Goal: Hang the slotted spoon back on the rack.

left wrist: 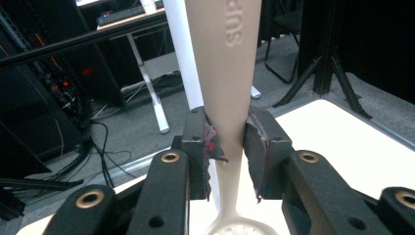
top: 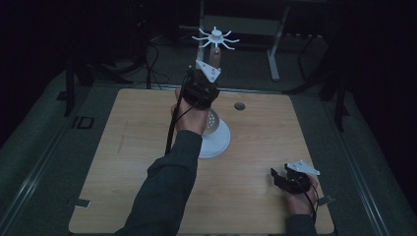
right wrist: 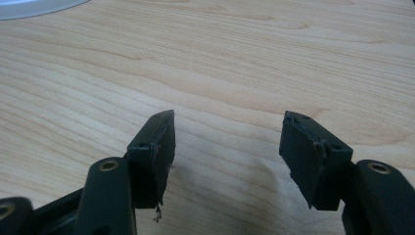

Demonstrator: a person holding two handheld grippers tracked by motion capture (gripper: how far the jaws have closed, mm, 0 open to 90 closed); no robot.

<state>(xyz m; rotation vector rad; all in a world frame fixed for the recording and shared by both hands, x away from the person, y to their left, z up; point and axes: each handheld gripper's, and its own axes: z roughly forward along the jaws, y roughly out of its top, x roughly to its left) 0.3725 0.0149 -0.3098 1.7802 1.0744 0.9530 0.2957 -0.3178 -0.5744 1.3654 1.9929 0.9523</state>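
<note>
- Spoon (left wrist: 222, 88): a beige utensil with a long tapering handle, held upright, broad end of the handle up, bowl end down; in the left gripper view a perforated round bowl (left wrist: 234, 229) just shows at the bottom edge
- Long axis of the spoon runs close to vertical, slightly tilted; it passes straight up between the pads (left wrist: 256, 147) of the left hand-held gripper (top: 202, 83)
- Left hand-held gripper is clamped on the narrow neck of the handle, both pads touching it, jaws a little apart to fit its width
- It is lifted over the far middle of the desk (top: 123, 162), just above the white round base (top: 216, 140) of a stand
- Stand's white post (left wrist: 183, 54) rises right behind the spoon, near and parallel to it; at the top sits a white hook ring (top: 215, 37) with radiating prongs
- Coming move, by my judgement, turns on this: the hook ring lies above and just beyond the spoon's upper end, so the handle must go up and toward a prong
- Right hand-held gripper (top: 282, 178) rests near the desk's near right corner, jaws spread wide with nothing between them, bare wood below; well apart from the stand
- Left hand is by far the nearer to the stand
</note>
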